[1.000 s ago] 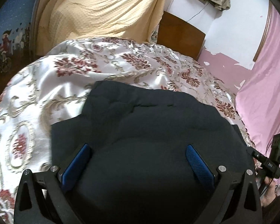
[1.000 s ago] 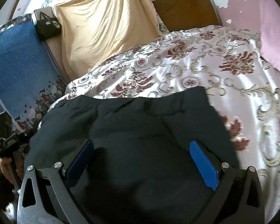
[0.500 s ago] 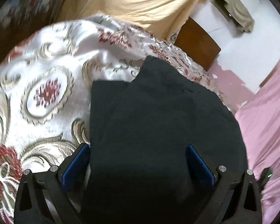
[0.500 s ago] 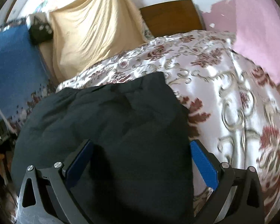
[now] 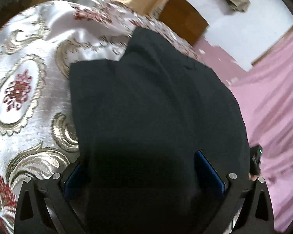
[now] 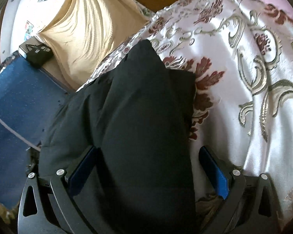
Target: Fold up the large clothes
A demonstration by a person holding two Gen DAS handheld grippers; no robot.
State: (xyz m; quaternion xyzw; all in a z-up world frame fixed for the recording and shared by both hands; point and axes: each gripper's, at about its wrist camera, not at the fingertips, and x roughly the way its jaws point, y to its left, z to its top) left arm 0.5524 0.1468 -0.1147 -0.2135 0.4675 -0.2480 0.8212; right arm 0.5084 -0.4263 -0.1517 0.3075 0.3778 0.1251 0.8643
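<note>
Slippage looks like the main worry: the black garment (image 5: 156, 117) lies folded on the floral satin bedspread (image 5: 29, 97), and that glossy cloth could let the bundle skid or the layers fan apart if either side gets pulled unevenly. Left tongs (image 5: 144, 173) and right tongs (image 6: 148, 169) both stand spread wide, blue pads on either side of the dark fabric and pinching none of it, so nothing pins the fold. In the right view one corner peaks up near the far edge, and I'd guess it could flop over. Hard to say what garment it is; no collar, sleeve or waistband shows, and its near end disappears beneath both tools in shadow. The left view is smeared. A small black device (image 5: 255, 161) sits at the garment's right edge against the pink cloth (image 5: 273, 107), cut off.
</note>
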